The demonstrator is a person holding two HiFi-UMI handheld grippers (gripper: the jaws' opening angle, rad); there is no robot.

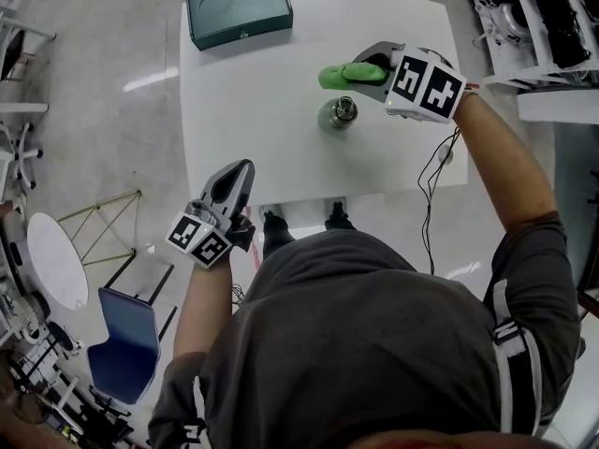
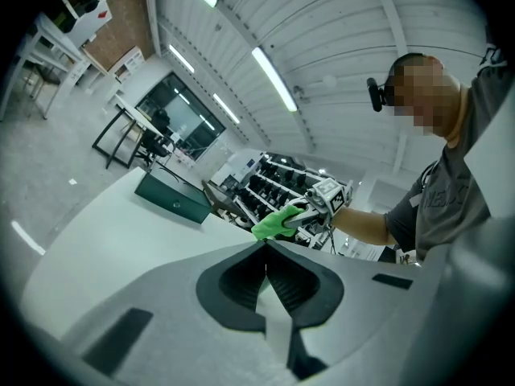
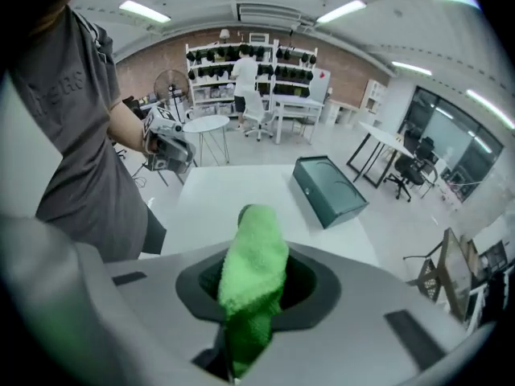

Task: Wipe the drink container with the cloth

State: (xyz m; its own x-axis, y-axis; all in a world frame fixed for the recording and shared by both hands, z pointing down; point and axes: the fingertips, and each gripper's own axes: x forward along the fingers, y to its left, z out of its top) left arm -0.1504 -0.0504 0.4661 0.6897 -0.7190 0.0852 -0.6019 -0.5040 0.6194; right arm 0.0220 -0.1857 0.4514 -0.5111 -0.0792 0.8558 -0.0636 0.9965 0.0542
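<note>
Item: drink container (image 1: 338,113), a metal vessel seen from above, upright on the white table (image 1: 243,110), right of the table's middle. Item: cloth (image 1: 335,76), green and fluffy, bunched into a roll, at 12 o'clock from the container and just short of it in the head view; its height over the tabletop cannot be told. Item: right gripper (image 1: 367,70), at 1 o'clock from the container, jaws clamped on the cloth. In the right gripper view the roll fills the space between them and sticks out past the tips, toward 9 o'clock in the head view. Item: left gripper (image 1: 246,166), at 7 o'clock from the container and well apart from it, above the near left part of the table, pointing toward 1 o'clock. In the left gripper view its jaws meet at the tips with nothing between them. Item: dark green case (image 1: 239,9), rectangular, with two round recesses in its top, lying at the far left corner of the table, at 10 o'clock from the container. Off the table: a blue chair (image 1: 126,344) and a round white side table (image 1: 56,260) on the floor, at 7 to 8 o'clock from the left gripper.
</note>
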